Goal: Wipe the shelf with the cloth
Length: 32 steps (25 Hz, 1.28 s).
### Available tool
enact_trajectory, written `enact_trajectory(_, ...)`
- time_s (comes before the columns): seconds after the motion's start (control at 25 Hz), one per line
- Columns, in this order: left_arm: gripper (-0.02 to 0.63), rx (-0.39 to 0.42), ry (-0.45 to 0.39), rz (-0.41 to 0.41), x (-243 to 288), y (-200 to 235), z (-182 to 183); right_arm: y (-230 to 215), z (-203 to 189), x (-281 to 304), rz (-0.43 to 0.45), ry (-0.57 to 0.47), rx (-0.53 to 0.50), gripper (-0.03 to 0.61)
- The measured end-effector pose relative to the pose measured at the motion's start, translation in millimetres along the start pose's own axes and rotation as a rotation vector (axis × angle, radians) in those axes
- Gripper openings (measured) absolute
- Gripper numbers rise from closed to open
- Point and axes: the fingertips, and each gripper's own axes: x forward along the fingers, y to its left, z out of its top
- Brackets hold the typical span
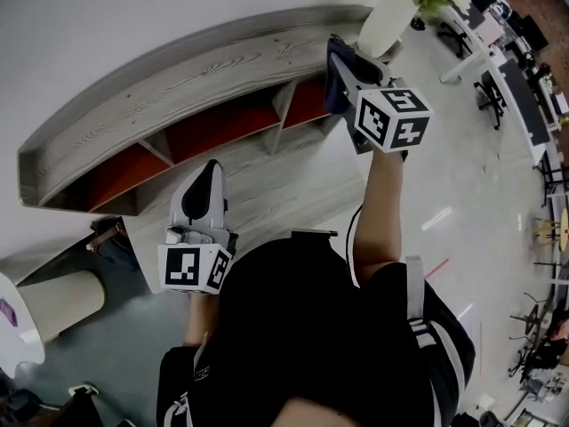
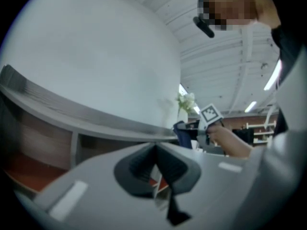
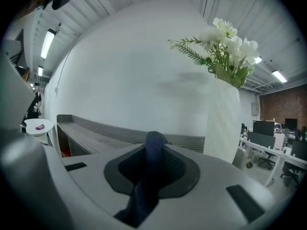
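The long grey wooden shelf with red-backed compartments stands against the white wall. A dark blue cloth hangs at the shelf's right end, over the front edge of its top, with my right gripper shut on it. In the right gripper view the cloth sticks up between the jaws, and the shelf top runs off to the left. My left gripper is lower, in front of the shelf's middle compartments, shut with nothing in it. The left gripper view also shows the cloth.
A tall white vase with flowers stands just right of the shelf's end, close to the cloth. A round white table and a beige cylinder are at the left. Office desks and chairs fill the far right.
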Motion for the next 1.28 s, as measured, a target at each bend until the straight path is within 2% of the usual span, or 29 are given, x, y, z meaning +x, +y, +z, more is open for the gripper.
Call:
enact_trajectory(0.16,0.005,0.002,0.003,-0.008,11,-3,1,-17,12,19,0.013,0.015,-0.016,0.048)
enact_trajectory(0.36,0.005,0.009,0.017,-0.023,17,-8,-2,-35,-5,45,-0.024,0.151,-0.059,0.048)
enact_trajectory(0.52,0.005,0.006,0.025,-0.019,20,-6,-5,-35,-12,54,-0.027,0.22,-0.088,0.048)
enact_trajectory(0.88,0.005,-0.016,0.025,0.02,18,6,-8,-16,-28,75,0.048,0.379,-0.216,0.048)
enact_trajectory(1.28,0.005,-0.033,0.015,0.078,16,16,-9,2,-32,94,0.118,0.469,-0.253,0.047)
